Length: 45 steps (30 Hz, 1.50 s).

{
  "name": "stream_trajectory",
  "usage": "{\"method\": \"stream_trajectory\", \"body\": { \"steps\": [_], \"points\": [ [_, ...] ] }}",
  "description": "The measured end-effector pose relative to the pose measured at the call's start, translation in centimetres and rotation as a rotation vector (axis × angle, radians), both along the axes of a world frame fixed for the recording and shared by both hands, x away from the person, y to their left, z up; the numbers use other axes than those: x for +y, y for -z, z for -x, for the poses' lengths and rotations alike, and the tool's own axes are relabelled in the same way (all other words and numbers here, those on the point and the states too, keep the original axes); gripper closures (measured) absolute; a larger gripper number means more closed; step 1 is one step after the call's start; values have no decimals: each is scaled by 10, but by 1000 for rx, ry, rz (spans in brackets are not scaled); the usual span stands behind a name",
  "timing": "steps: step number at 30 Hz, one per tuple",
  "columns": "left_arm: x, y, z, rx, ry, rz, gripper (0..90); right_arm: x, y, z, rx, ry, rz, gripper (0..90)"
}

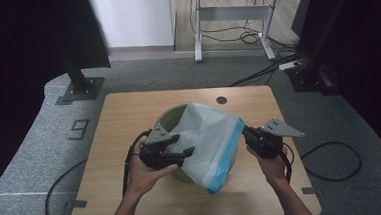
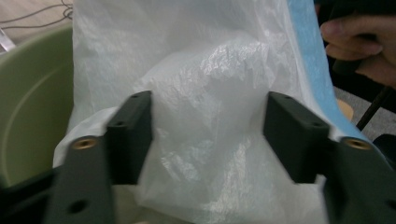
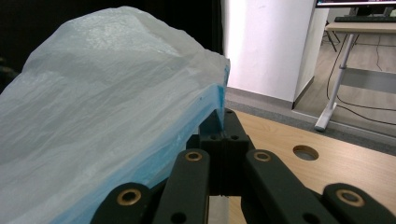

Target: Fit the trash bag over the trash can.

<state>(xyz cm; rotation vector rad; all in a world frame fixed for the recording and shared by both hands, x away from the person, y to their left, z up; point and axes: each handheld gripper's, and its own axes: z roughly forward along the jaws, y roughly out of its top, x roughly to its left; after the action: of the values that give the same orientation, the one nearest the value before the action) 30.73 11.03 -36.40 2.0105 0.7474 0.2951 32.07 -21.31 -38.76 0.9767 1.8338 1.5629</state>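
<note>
My right tongs (image 3: 223, 122) pinch the blue hem of the thin, slippery plastic bag (image 1: 208, 136) draped over the green bin (image 1: 165, 120) at surface centre, while my left tongs (image 2: 208, 135), jaws parted, straddle its nine-o'clock fold.

A white-legged desk (image 1: 233, 14) and floor cables (image 1: 259, 35) stand beyond the table (image 1: 128, 111)

Counted on the table (image 1: 128, 111): one white plastic bag (image 1: 208, 136) with a blue edge, one green bin (image 1: 166, 120). Two grippers, left (image 1: 181, 155) and right (image 1: 246, 134).
</note>
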Motion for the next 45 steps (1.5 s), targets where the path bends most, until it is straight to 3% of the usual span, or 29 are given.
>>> {"method": "stream_trajectory", "body": {
  "steps": [6,13,15,17,23,30,35,38,45],
  "points": [
    [1,4,-3,13,1,28,695,-3,5,0,10,4,-7,888],
    [4,7,-8,24,-9,59,859,-6,7,0,18,10,-16,887],
    [5,7,-9,25,-27,82,893,-8,9,1,31,2,-39,860],
    [7,6,-12,26,-41,102,900,-10,10,6,56,-15,-80,789],
    [12,6,-21,34,-82,146,900,-11,18,24,75,-28,-133,601],
    [11,7,-22,13,-112,158,900,-6,40,39,125,-75,-158,532],
    [15,6,-24,13,-115,172,900,-5,51,39,138,-71,-145,590],
    [16,6,-24,8,-119,185,900,-3,56,35,156,-85,-139,679],
    [24,2,-24,4,-121,213,900,3,50,27,144,-102,-152,888]
  ]
}}
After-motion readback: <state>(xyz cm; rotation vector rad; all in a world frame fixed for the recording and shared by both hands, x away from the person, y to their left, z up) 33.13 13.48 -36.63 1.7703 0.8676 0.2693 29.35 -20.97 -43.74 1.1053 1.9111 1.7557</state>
